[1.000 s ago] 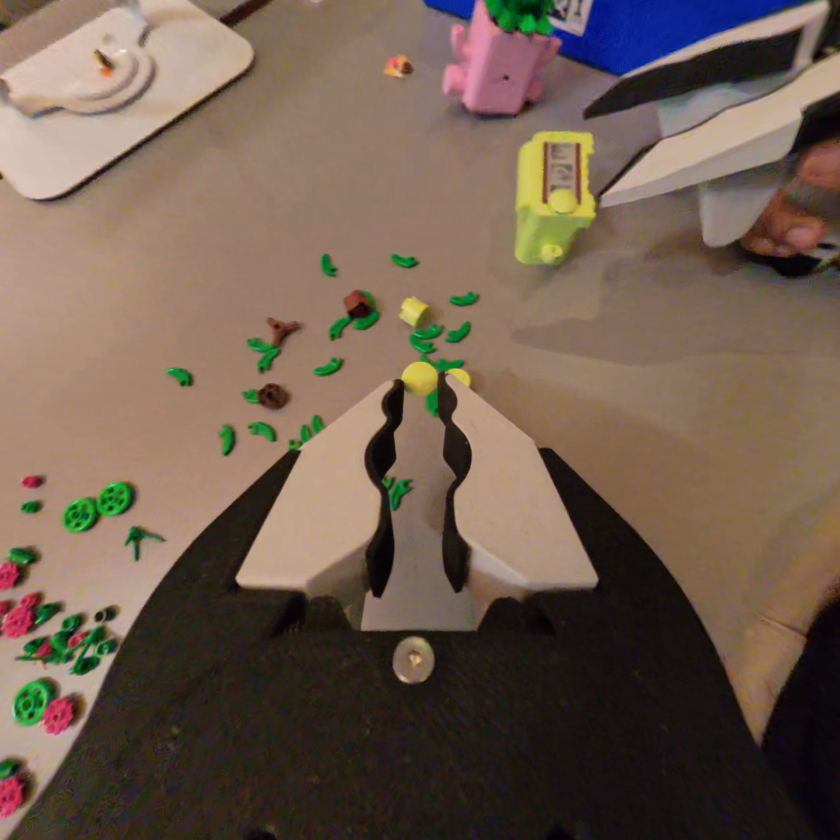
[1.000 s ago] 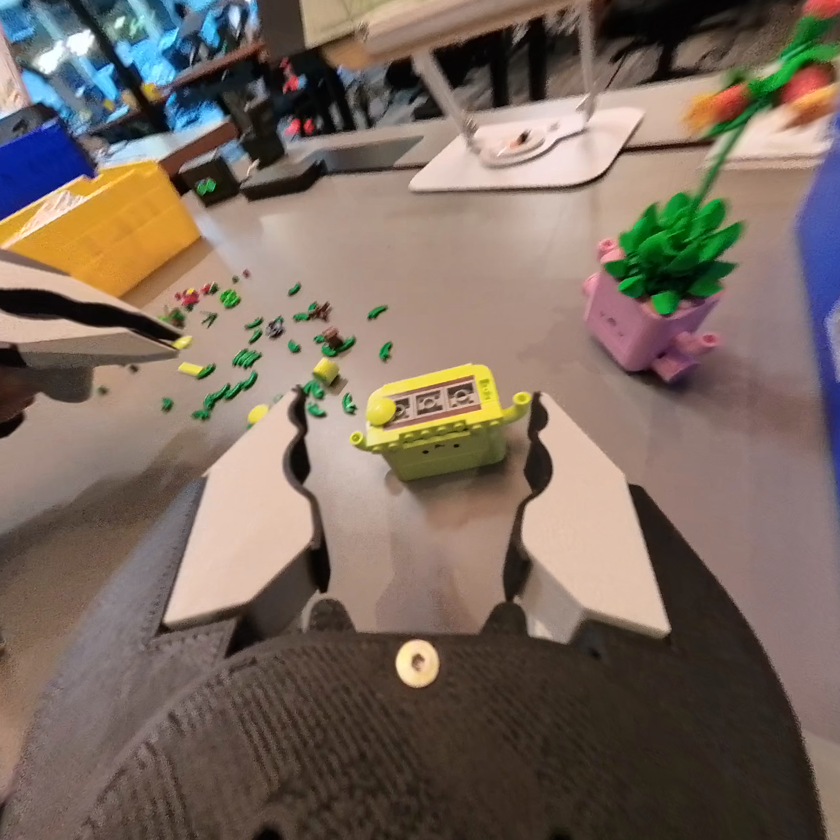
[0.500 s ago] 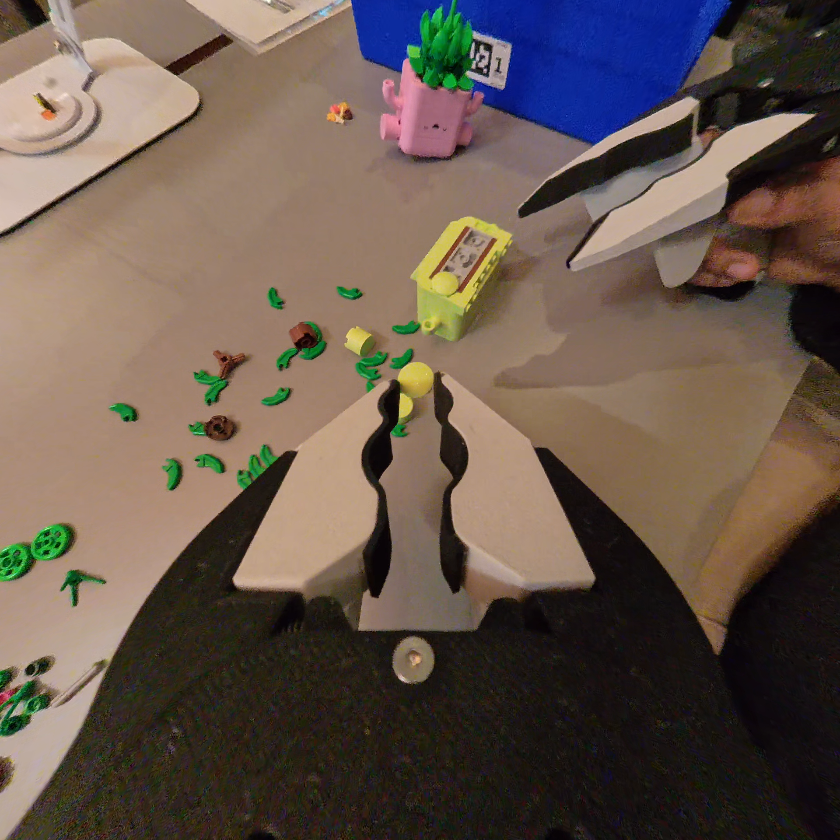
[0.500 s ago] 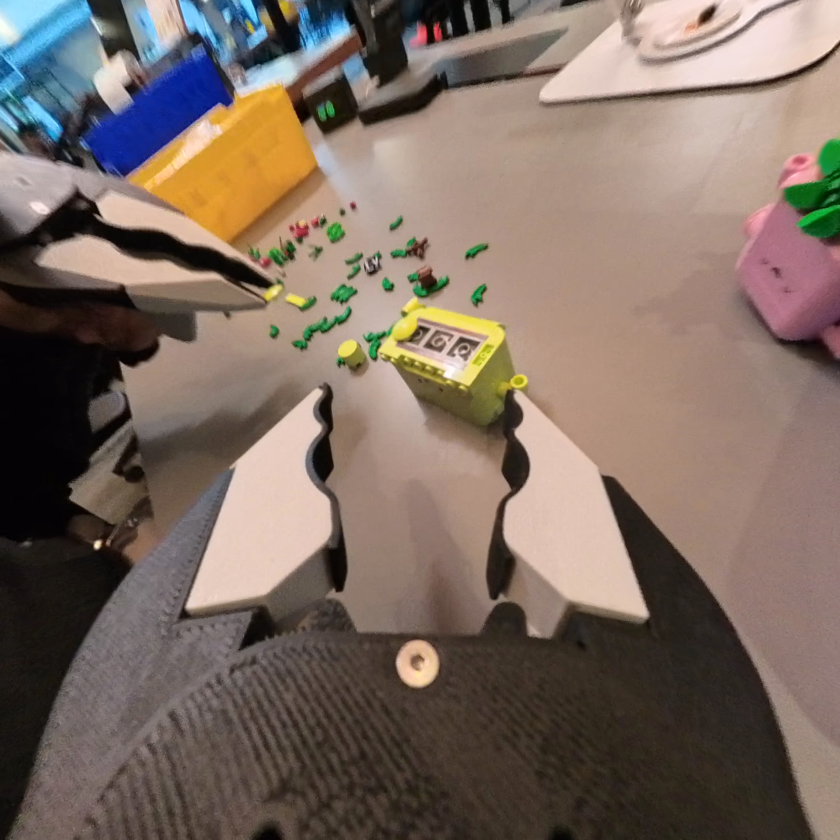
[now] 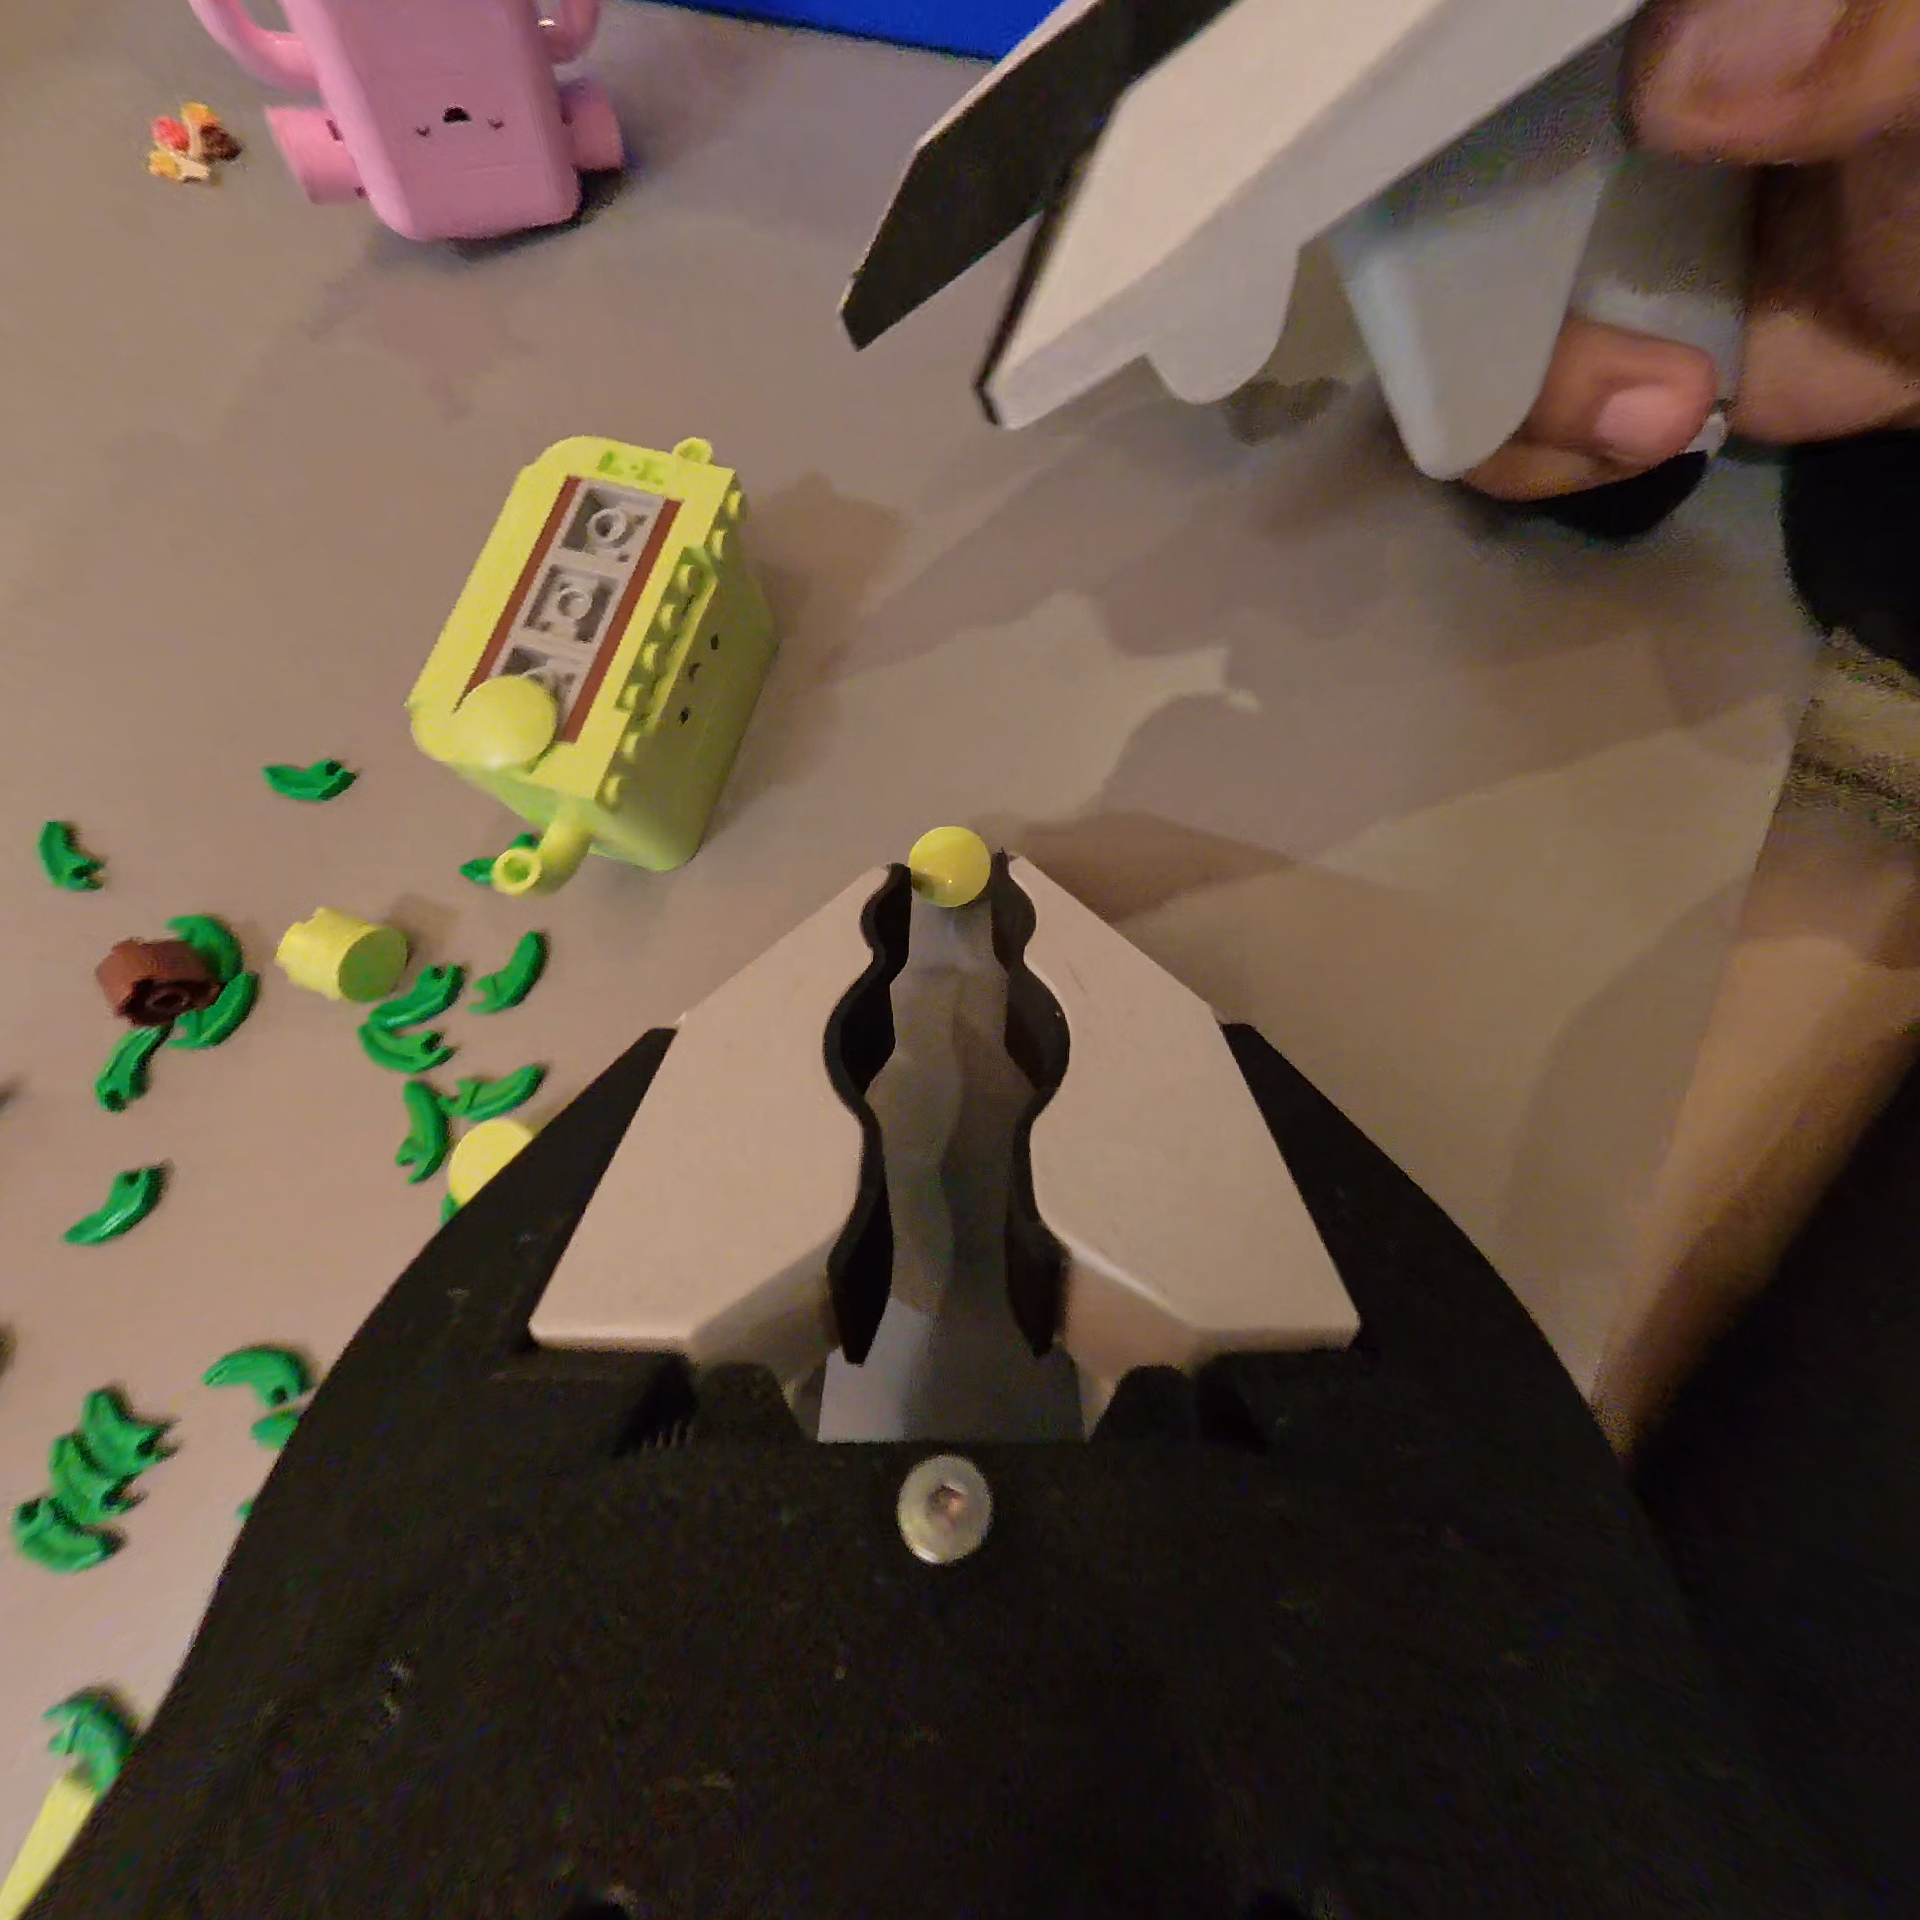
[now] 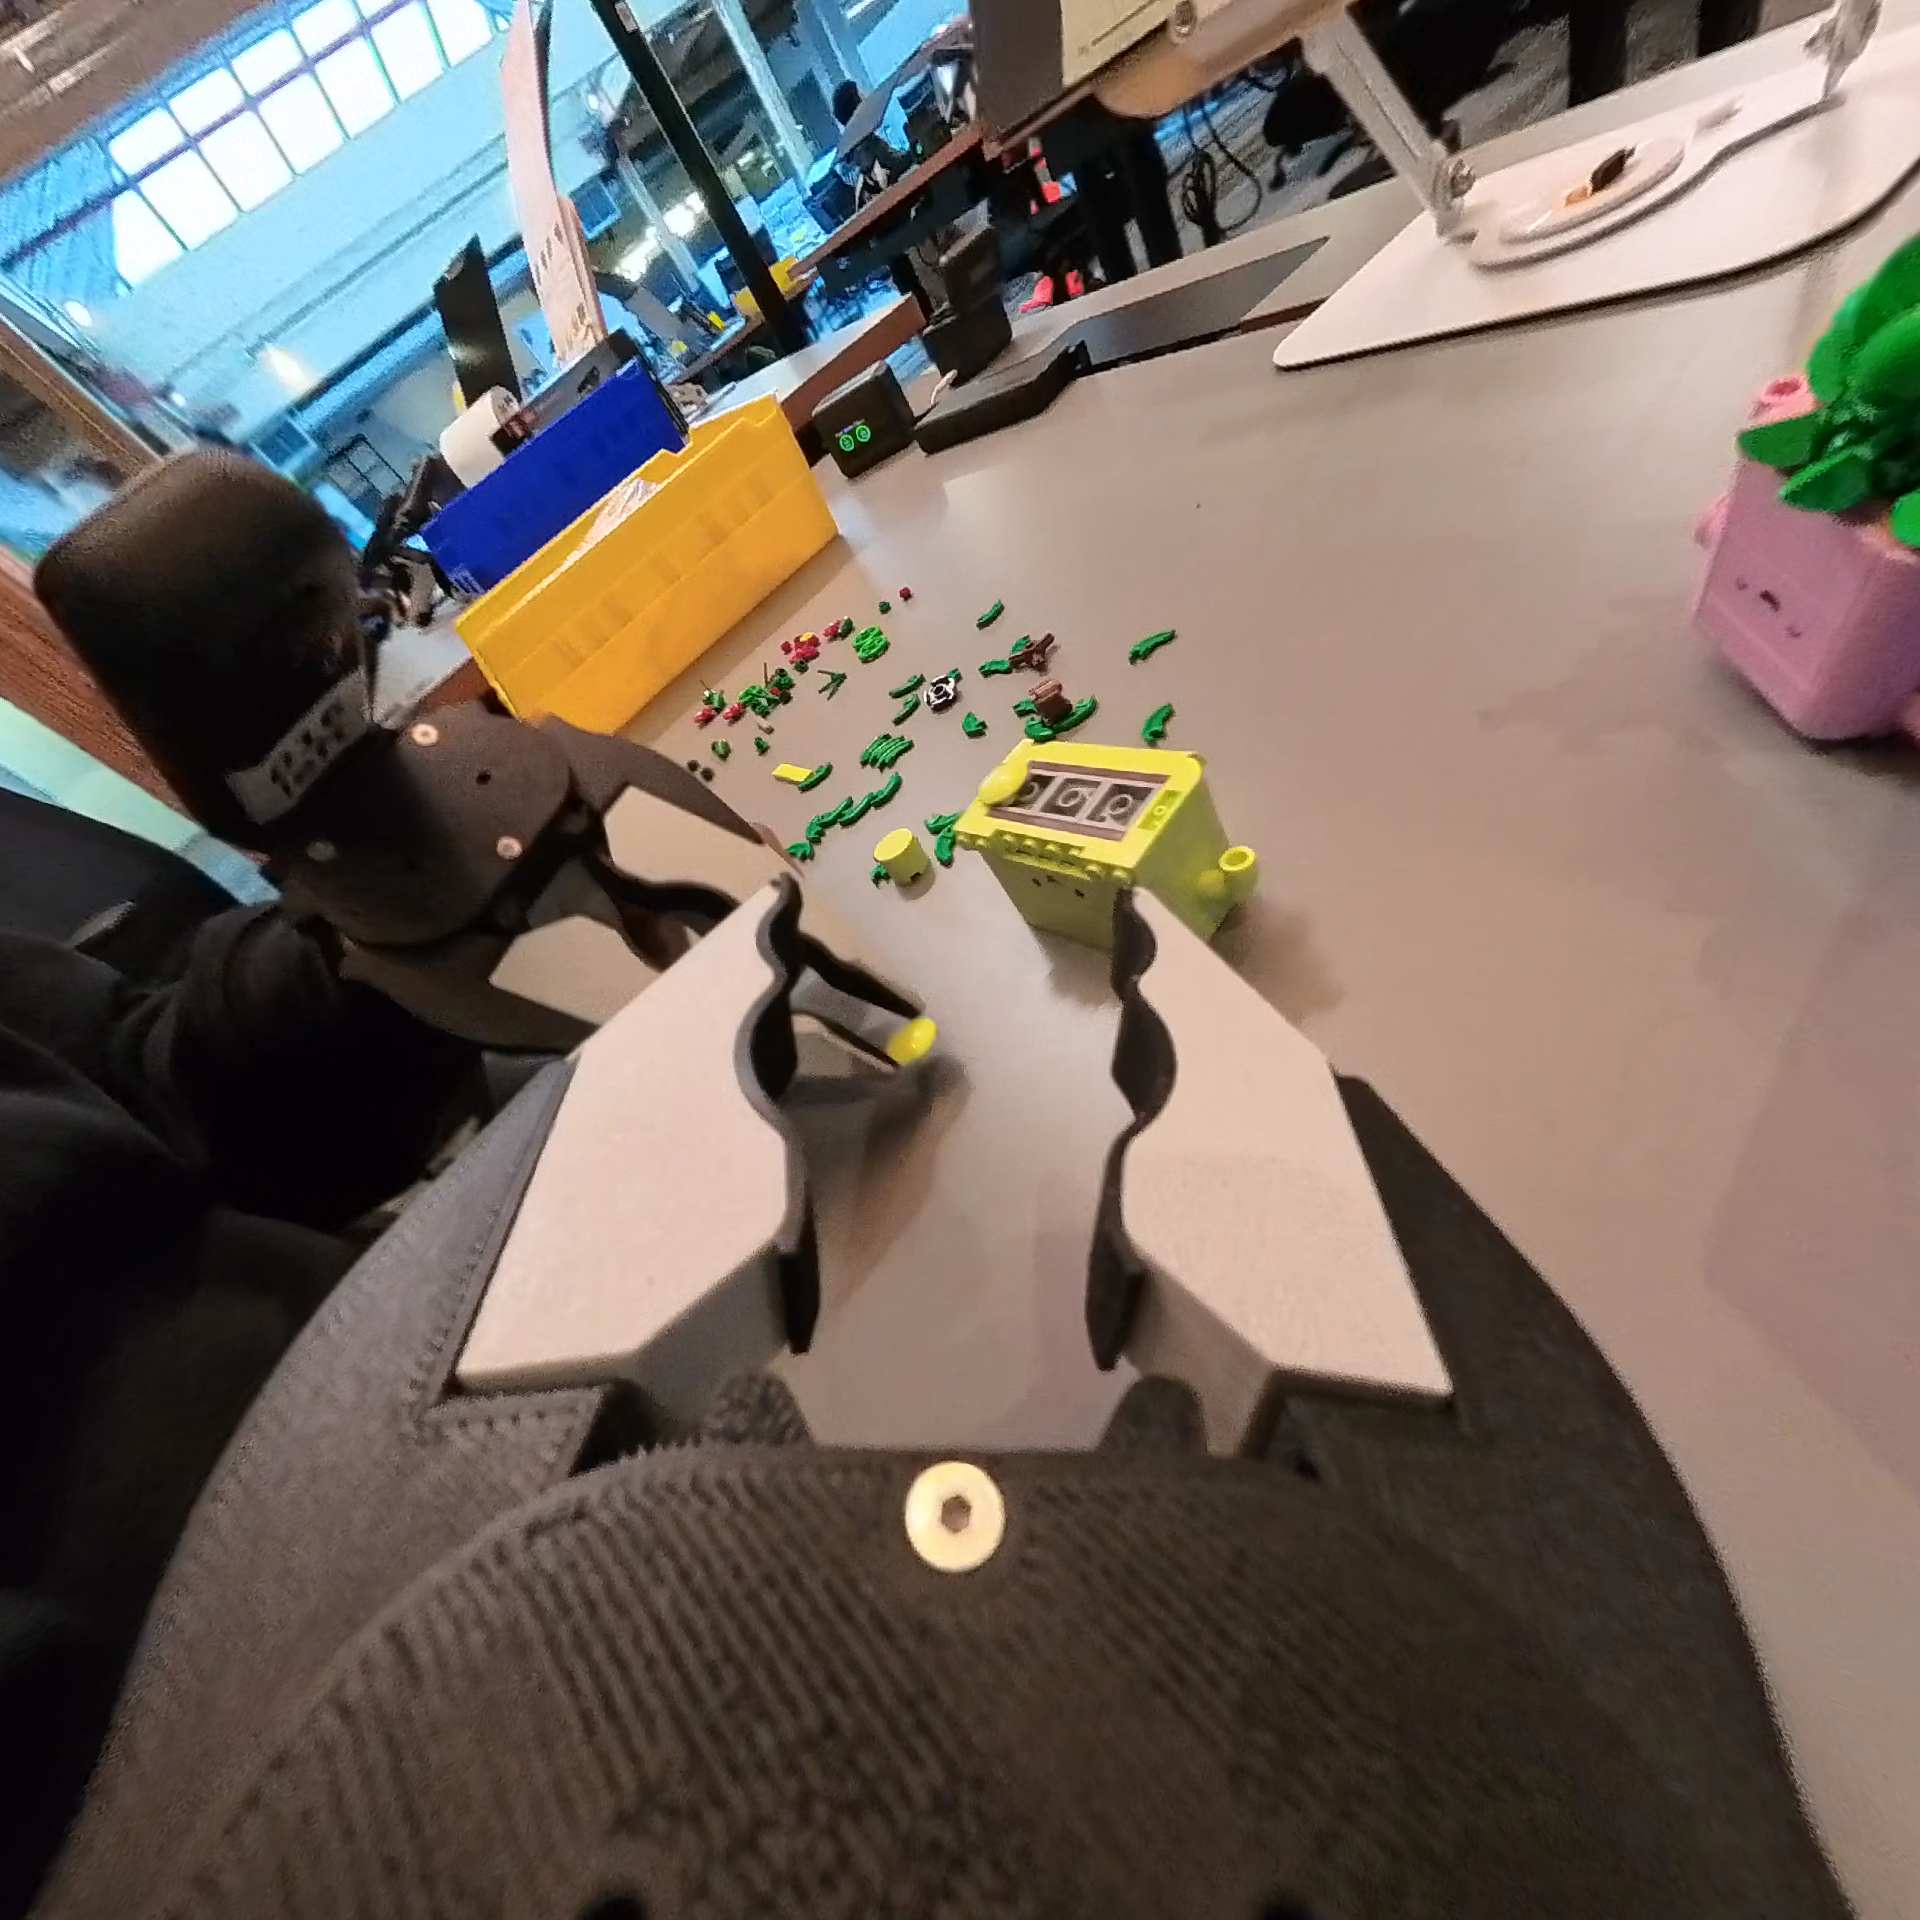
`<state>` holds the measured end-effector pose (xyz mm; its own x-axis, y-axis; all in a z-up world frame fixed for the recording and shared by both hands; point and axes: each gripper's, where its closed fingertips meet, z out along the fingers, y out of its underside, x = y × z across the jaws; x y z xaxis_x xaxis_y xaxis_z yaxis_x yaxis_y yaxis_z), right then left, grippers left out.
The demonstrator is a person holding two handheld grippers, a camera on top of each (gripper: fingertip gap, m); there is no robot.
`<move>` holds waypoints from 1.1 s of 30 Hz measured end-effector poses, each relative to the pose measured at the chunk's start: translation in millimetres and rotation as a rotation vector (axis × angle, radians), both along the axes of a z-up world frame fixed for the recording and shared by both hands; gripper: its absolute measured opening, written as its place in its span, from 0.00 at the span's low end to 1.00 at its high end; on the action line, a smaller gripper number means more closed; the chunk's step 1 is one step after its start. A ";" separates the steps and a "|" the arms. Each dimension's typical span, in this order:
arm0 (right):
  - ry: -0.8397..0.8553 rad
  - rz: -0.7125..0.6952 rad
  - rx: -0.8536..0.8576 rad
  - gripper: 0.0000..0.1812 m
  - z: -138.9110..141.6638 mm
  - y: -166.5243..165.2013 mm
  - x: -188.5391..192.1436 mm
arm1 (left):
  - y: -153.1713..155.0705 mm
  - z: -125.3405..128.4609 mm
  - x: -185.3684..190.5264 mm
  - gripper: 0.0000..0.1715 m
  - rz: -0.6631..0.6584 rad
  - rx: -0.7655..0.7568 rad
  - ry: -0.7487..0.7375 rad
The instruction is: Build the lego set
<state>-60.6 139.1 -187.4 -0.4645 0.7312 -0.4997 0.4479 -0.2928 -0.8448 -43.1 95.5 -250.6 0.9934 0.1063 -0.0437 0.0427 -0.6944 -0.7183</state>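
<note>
My left gripper (image 5: 948,871) is shut on a small round lime-yellow piece (image 5: 948,864) at its fingertips, held just above the grey table; the same piece (image 6: 912,1039) shows in the right wrist view. A lime-green box-shaped lego pot (image 5: 597,665) lies on the table to its upper left, with a round lime stud on top; it also shows in the right wrist view (image 6: 1101,831). My right gripper (image 6: 951,904) is open and empty, hovering right of the pot, and shows in the left wrist view (image 5: 935,312) at upper right.
Green leaf pieces (image 5: 416,1029), a lime cylinder (image 5: 343,954) and a brown piece (image 5: 156,982) lie scattered left. A finished pink pot with a green plant (image 6: 1829,613) stands farther back. A yellow bin (image 6: 665,582) and a white base plate (image 6: 1558,249) sit beyond. Across from one pair of fingers to the other is roughly 8 centimeters.
My left gripper has carried the lime piece right, past the lime pot, closer to the table edge. My right gripper has swung nearer, above and to the right.
</note>
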 end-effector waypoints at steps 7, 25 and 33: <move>-0.005 0.028 -0.225 0.24 9.9 14.0 2.8 | 16.5 -5.9 7.8 0.18 -0.003 0.012 -0.040; -0.140 0.200 0.518 0.15 -59.9 -31.0 13.3 | -3.5 52.6 -77.5 0.36 0.131 0.320 -0.034; -0.161 0.220 0.523 0.15 -63.7 -33.0 14.5 | 16.4 21.9 -77.8 0.41 0.098 0.173 0.007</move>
<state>-46.1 106.1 -251.0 -0.5814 0.7945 -0.1755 0.5857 0.2590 -0.7680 -120.9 111.9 -228.7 0.9776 0.2089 -0.0236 0.0983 -0.5536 -0.8269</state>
